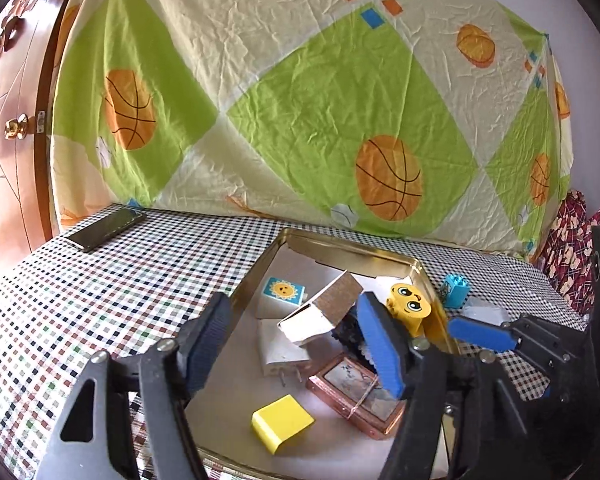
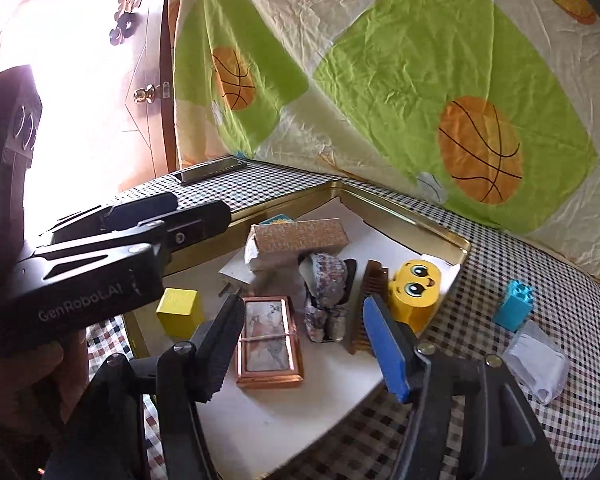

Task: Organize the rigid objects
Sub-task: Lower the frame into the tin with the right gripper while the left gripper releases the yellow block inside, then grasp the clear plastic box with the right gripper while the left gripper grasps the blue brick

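A gold tin tray [image 1: 340, 246] holds several small things: a yellow block [image 1: 282, 422], a copper-framed case [image 1: 354, 394], a white plug [image 1: 280, 346], a cardboard box [image 1: 324, 312], a sun-print block [image 1: 282, 292] and a yellow face block [image 1: 408, 304]. My left gripper [image 1: 296, 344] hangs open over the plug and box, gripping nothing. My right gripper [image 2: 300, 350] stands open above the copper-framed case [image 2: 268, 340], with a brown comb [image 2: 370, 304] and a patterned wrapped lump [image 2: 326, 296] just beyond. Neither gripper's pads press on anything.
A teal block [image 2: 514, 306] and a clear plastic packet [image 2: 538, 360] lie on the checked cloth right of the tray. A phone [image 1: 104, 228] rests at the far left. A basketball-print sheet [image 1: 300, 100] hangs behind; a wooden door [image 1: 8, 128] stands left.
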`<state>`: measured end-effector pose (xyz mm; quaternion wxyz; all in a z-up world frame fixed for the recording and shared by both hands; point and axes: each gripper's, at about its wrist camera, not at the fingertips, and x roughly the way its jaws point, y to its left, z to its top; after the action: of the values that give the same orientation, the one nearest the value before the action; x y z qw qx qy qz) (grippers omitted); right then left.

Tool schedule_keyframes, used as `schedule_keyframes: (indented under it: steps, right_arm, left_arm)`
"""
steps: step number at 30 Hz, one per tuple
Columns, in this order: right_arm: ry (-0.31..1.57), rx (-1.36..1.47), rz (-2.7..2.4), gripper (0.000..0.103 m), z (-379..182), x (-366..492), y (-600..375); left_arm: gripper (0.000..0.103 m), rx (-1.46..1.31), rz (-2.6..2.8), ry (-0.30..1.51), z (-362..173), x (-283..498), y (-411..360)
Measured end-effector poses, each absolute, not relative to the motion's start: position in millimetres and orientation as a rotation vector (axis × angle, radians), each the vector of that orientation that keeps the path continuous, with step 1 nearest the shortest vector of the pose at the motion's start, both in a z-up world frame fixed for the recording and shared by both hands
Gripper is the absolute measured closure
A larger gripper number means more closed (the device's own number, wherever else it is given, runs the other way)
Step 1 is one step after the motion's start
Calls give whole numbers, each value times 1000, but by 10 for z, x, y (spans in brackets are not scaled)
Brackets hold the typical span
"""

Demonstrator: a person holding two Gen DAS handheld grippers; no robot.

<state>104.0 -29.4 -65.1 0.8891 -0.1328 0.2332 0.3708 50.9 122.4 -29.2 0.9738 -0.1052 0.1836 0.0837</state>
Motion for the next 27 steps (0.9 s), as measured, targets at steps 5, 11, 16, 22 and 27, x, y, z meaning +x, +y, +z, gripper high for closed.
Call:
schedule_keyframes:
  steps: [5,11,16,22,27]
  right_arm:
    - [487,-242,688,35,-613,1192,-855]
    - [516,-193,527,31,-594,1603,-1567]
    - [571,-245,479,27,-660,1938,-1770]
    - [650,-217,527,27,-789,2289,-1812]
    - [719,-227,614,27,-887,2489,-1674]
  left_arm:
    - [28,-188,110,374,-248,557,921]
    - [3,-149,23,378,-188,689,405]
    - [1,-138,-30,408,-101,909,38]
    - [1,-125,6,443,-6,1298,-235]
    - [1,-174,38,487,-4,1514,-187]
